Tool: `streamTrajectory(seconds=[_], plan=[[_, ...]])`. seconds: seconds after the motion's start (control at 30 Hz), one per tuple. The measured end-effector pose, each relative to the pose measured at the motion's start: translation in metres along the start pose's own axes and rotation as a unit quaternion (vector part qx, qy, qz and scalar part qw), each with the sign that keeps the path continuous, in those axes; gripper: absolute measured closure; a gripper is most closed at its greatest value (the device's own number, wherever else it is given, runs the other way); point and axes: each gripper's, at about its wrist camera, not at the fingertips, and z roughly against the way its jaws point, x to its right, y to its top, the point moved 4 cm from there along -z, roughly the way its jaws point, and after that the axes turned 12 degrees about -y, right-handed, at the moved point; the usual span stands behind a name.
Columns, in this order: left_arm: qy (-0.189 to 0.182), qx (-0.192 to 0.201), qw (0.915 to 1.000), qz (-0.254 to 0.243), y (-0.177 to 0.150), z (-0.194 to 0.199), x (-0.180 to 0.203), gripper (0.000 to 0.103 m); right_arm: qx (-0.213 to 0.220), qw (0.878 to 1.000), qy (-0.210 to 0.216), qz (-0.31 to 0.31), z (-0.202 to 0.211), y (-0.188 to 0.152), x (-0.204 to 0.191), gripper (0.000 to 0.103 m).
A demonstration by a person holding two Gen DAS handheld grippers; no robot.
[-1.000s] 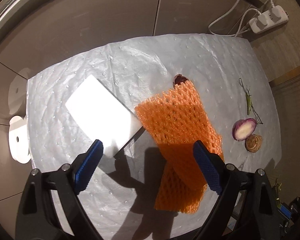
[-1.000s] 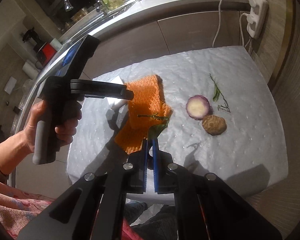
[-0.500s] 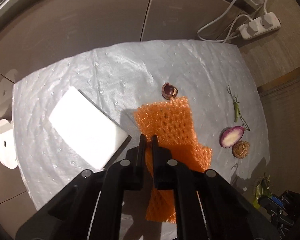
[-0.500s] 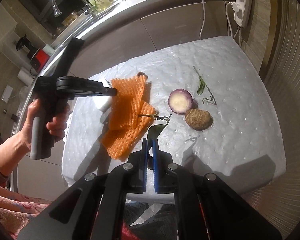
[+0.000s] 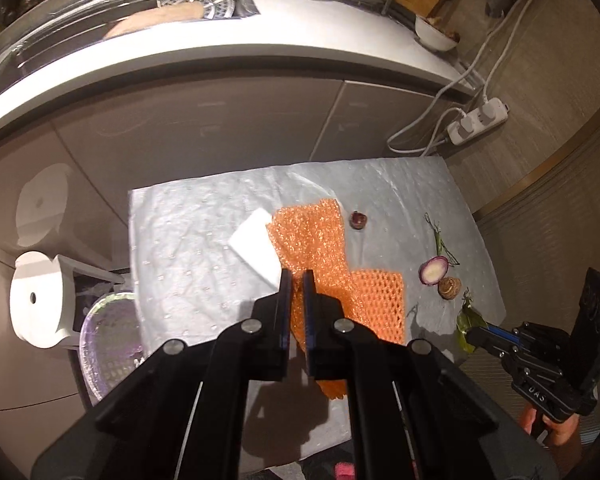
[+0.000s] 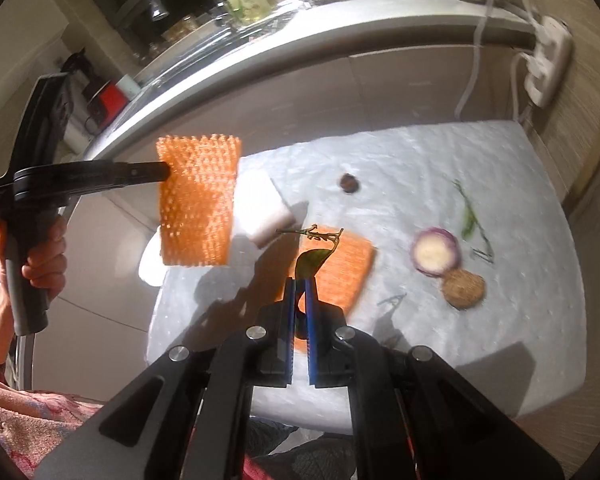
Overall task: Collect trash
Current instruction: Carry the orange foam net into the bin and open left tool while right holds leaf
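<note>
Kitchen corner, low table [image 5: 172, 240] under a white sheet below the counter. Left gripper [image 5: 296, 280] clamped on an orange foam net [image 6: 198, 200], lifted clear of the sheet; second orange net [image 6: 340, 272] flat beside a white block [image 6: 264, 208]. Right gripper [image 6: 299, 284] pinched on a green leaf sprig [image 6: 312, 258]; onion half [image 6: 434, 252], brown round scrap [image 6: 463, 289] just beside it.
</note>
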Motion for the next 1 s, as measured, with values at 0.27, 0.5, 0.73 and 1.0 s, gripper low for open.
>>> streamTrajectory(seconds=[0.27, 0.5, 0.73, 1.0], plan=[[0.083, 0.012, 0.9956, 0.041, -0.053, 0.068, -0.101, 0.097, 0.003, 0.996, 0.045, 0.076, -0.014, 0.015, -0.106, 0.097], [0.112, -0.004, 0.9911, 0.072, -0.092, 0.078, -0.171, 0.097, -0.003, 0.990, 0.070, 0.122, -0.025, 0.015, -0.195, 0.097], [0.112, -0.037, 0.9899, 0.078, -0.116, 0.047, -0.216, 0.097, -0.009, 0.989, 0.065, 0.135, -0.026, 0.007, -0.241, 0.097], [0.107, -0.085, 0.9885, 0.066, -0.133, -0.008, -0.244, 0.097, -0.028, 0.990, 0.025, 0.133, -0.021, -0.006, -0.247, 0.097]])
